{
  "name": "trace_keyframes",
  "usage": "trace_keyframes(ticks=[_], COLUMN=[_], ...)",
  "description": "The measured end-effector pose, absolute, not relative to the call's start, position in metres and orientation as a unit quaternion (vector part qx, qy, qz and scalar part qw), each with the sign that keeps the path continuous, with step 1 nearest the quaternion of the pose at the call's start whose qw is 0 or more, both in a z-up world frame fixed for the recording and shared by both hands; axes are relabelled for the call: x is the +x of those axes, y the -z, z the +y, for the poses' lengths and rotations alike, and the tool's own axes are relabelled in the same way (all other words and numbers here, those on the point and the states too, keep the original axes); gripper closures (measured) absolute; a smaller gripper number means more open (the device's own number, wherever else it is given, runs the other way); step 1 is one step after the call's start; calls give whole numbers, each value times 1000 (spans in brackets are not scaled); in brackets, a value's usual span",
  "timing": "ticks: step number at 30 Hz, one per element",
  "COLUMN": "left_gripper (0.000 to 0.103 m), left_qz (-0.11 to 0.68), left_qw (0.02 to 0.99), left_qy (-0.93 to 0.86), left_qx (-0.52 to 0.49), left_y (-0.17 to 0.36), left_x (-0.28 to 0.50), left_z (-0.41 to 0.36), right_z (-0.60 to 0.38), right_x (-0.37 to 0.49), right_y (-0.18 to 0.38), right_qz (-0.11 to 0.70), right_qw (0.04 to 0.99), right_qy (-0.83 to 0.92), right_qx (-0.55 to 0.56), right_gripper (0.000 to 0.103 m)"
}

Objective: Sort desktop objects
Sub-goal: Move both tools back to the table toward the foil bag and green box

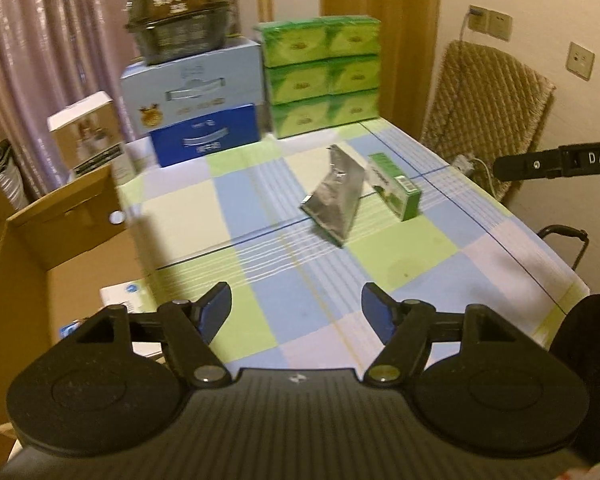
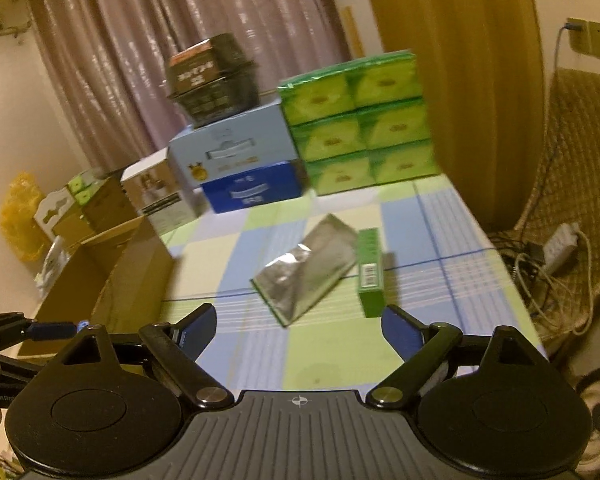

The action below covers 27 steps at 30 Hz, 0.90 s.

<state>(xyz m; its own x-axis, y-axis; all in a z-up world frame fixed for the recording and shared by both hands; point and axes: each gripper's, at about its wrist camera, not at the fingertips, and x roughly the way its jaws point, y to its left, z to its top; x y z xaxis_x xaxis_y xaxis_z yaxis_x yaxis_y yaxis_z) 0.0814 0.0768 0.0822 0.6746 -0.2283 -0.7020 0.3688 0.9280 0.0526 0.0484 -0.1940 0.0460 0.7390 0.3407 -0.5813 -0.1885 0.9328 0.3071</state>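
Checked cloth (image 1: 260, 208) in pale green, blue and cream covers the table, with curtains and a stack of boxes behind.

Left wrist view: the left gripper (image 1: 296, 312) hangs over the near part of the cloth, its blue-padded fingers (image 1: 216, 308) spread wide with nothing between them. At about 1 o'clock from it, well apart, lie the two loose things: a silver pouch (image 1: 334, 200) and a green box (image 1: 396, 188), the box just to the right of the pouch and seemingly touching it. An open carton (image 1: 64, 216) stands off the table edge at 10 o'clock, some white packaging showing at its bottom. At 12 o'clock the back row holds a pale blue case (image 1: 196, 80) with a dark tub on top, a dark blue box, and the green tissue packs (image 1: 320, 76). The right gripper's arm pokes in at 3 o'clock.

Right wrist view: the right gripper (image 2: 298, 330) is likewise spread apart and empty, nearer the goods; pouch (image 2: 308, 268) and green box (image 2: 370, 272) sit at 12 to 1 o'clock just beyond its fingertips. This view shows the pouch's flat shiny face and the box's barcode end. It adds cables and a power strip (image 2: 560, 244) on the chair at 3 o'clock, and more cartons at 9 o'clock. The left view alone shows what is inside the carton.

My judgement: sorting is partly done at most; both loose things remain to be picked up, and the carton looks the likely destination.
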Motion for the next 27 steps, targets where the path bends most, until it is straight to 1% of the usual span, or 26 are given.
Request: trace_keyframes(ticks=[9, 27], left_gripper=[32, 28], left_qz=[377, 391], left_qw=[901, 889], left_qy=[188, 209], left_qx=[105, 111], left_y=[-71, -55], left_x=[93, 112], left_z=[50, 33], right_z=[-213, -221], right_x=[50, 62], right_y=[-37, -17], right_qz=[337, 358], right_qw=[924, 918], right_qy=[-130, -118], right_qx=[125, 126], right_gripper=[13, 8])
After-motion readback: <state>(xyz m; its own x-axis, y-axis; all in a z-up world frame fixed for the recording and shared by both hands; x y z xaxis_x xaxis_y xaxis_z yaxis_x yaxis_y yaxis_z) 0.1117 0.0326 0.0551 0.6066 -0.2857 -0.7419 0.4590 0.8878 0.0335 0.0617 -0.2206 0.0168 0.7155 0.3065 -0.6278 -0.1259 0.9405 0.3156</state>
